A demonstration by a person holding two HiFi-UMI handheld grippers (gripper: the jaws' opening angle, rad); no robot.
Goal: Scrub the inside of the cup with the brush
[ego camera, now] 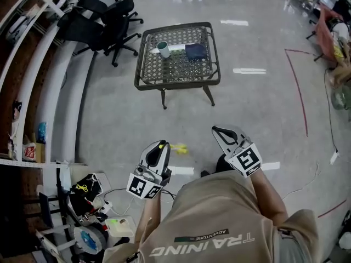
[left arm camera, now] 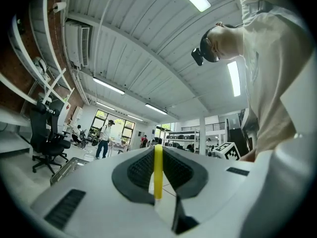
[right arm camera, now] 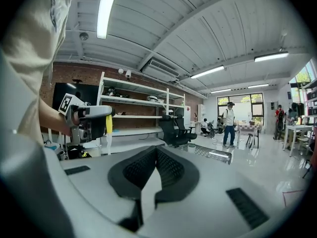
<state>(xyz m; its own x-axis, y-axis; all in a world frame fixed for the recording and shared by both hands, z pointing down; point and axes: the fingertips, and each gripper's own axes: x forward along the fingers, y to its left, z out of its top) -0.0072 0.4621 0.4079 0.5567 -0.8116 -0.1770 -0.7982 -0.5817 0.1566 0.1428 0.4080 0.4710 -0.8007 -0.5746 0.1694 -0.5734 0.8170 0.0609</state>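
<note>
The person stands on the floor (ego camera: 258, 92), well apart from the bench (ego camera: 143, 64), w/ one gripper in each hand, both held in front of the body.

L gripper (ego camera: 160, 148): its fingers are closed on the brush (ego camera: 178, 147). In the left gripper view the yellow handle (left arm camera: 158, 172) stands upright, pinched btw. the two dark pads, and it goes up past the fingertips. In the right gripper view the same gripper shows at the left side, w/ the yellow part of the brush on it and a pale part hanging under it.

R gripper (ego camera: 222, 133): the fingers are closed together, pad on pad, and nothing is btw. them; the right gripper view shows this clearly. This gripper is near the L one, but they do not touch.

The cup (ego camera: 163, 49) is on the bench, upright, near the far left corner in the head view. It is pale outside and dark inside. Just beside it, to the right, lies a flat white thing (ego camera: 178, 47), and then a dark blue cloth (ego camera: 196, 51), folded.

The bench is low, w/ a dark frame and a woven mesh top. Black office chairs (ego camera: 118, 21) stand to the left of it, near the long white shelves (ego camera: 41, 92).
</note>
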